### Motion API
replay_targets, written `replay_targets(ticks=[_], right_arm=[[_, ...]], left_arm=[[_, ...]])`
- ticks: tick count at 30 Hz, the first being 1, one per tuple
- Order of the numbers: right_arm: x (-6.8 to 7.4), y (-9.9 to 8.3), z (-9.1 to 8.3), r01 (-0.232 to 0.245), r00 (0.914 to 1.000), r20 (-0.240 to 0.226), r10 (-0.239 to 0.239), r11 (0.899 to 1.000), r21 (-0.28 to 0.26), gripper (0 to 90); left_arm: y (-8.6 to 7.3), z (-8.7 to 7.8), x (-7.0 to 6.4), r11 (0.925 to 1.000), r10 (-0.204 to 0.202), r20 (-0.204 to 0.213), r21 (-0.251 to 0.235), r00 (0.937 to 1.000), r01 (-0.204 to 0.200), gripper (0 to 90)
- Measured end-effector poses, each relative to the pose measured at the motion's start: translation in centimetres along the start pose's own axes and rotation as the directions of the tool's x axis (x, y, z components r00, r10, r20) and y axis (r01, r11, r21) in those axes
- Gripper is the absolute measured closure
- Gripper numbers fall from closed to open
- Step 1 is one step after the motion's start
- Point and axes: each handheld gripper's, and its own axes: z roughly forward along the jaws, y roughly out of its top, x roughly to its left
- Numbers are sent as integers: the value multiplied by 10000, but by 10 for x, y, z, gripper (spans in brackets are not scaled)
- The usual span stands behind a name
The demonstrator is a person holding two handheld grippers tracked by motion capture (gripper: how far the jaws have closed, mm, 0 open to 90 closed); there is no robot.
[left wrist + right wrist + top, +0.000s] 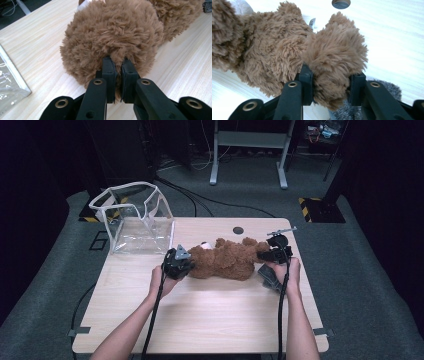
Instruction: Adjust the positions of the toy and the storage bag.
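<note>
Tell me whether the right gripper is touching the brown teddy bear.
Touching. In the right gripper view, the right gripper has its two jaws pressed against either side of a furry limb of the teddy bear, squeezing the plush between them.

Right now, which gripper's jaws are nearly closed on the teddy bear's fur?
The left gripper: it pinches a thin tuft of the teddy bear. The right gripper straddles a whole plush limb, jaws wide apart.

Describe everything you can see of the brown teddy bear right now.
The teddy bear is a shaggy brown plush toy with a white patch near its head. It lies lengthwise on the light wooden table, in front of the clear plastic bag. The left gripper pinches fur on its rounded end, jaws nearly closed. The right gripper clamps a fluffy limb at the opposite end. A small tag shows near its body.
</note>
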Motion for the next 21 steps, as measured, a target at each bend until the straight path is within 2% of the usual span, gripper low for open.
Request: replay_targets(ticks=[5,9,11,21], right_arm=[[1,1,-4,-110,9999,23,110,9998,-150,649],[1,1,-8,58,9998,181,-50,9990,-437,651],[1,2,-9,65,9998,214,-54,9987,-514,650],[9,8,-24,271,9990,387,-238,9958,-872,655]], left_arm=[[4,-1,2,10000,47,-12,27,10000,-47,849],[7,-3,2,9999,91,-180,-135,9998,-94,850],[8,-4,3,9996,256,-267,-101,9993,-258,850],[22,-10,12,9993,287,-455,-242,9986,-298,850]])
